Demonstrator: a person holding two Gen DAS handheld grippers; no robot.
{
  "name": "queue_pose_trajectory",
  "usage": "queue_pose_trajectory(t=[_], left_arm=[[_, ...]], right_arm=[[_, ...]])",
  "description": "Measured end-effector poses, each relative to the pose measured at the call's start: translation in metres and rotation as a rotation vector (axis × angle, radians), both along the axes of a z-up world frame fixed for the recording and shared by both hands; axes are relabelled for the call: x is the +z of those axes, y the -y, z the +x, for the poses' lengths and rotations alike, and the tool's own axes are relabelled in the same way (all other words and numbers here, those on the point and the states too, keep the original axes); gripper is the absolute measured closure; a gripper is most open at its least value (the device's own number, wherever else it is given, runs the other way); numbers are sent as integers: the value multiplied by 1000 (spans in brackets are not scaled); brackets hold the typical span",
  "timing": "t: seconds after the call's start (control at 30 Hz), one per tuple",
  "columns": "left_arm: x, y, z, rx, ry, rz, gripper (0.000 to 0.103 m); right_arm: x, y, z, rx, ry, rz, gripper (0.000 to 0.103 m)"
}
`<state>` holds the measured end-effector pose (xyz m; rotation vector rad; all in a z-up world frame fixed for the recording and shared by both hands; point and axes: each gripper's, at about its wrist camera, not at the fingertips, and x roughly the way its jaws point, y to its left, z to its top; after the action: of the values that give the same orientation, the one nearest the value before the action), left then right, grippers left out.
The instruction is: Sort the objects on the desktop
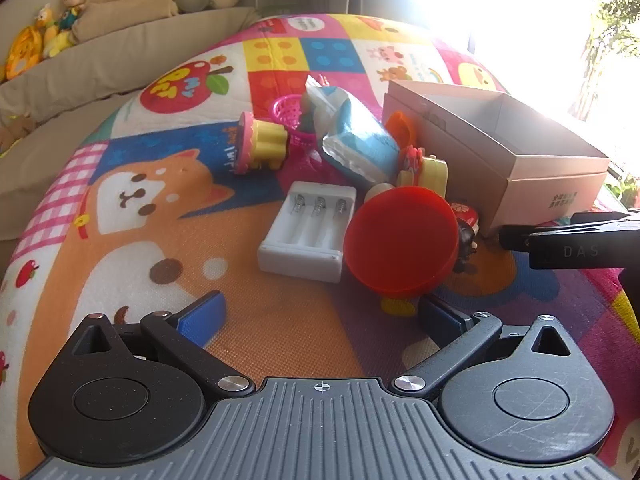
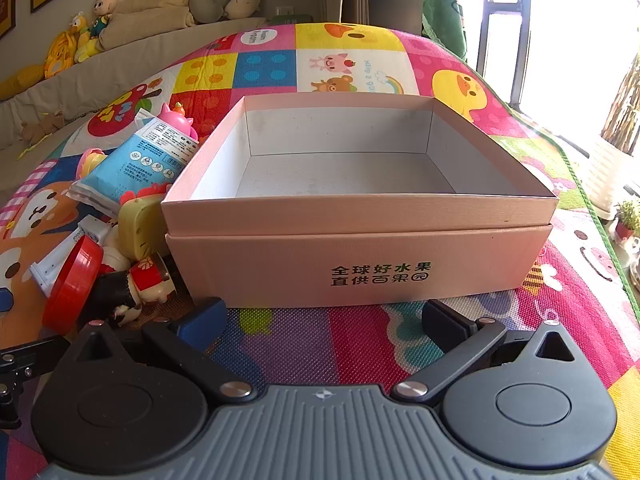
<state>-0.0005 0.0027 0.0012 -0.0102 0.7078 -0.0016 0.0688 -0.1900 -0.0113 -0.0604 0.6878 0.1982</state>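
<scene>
A pile of small objects lies on a colourful play mat. In the left wrist view I see a white battery holder, a red round lid, a blue-white packet, a yellow-pink cake toy and a small figurine. An open pink cardboard box stands to their right, with nothing inside; it also shows in the left wrist view. My left gripper is open and empty, just short of the lid and battery holder. My right gripper is open and empty in front of the box.
A pink toy basket and a yellow toy lie in the pile. A beige sofa with plush toys runs behind the mat. A bright window and potted plants are at the right.
</scene>
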Motion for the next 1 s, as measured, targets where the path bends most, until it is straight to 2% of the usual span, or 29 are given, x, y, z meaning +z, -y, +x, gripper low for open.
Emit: queue_pose_trajectory(t=[1.0], left_arm=[[0, -1, 1, 0, -2, 0, 0]], right_arm=[[1, -2, 0, 2, -2, -3, 0]])
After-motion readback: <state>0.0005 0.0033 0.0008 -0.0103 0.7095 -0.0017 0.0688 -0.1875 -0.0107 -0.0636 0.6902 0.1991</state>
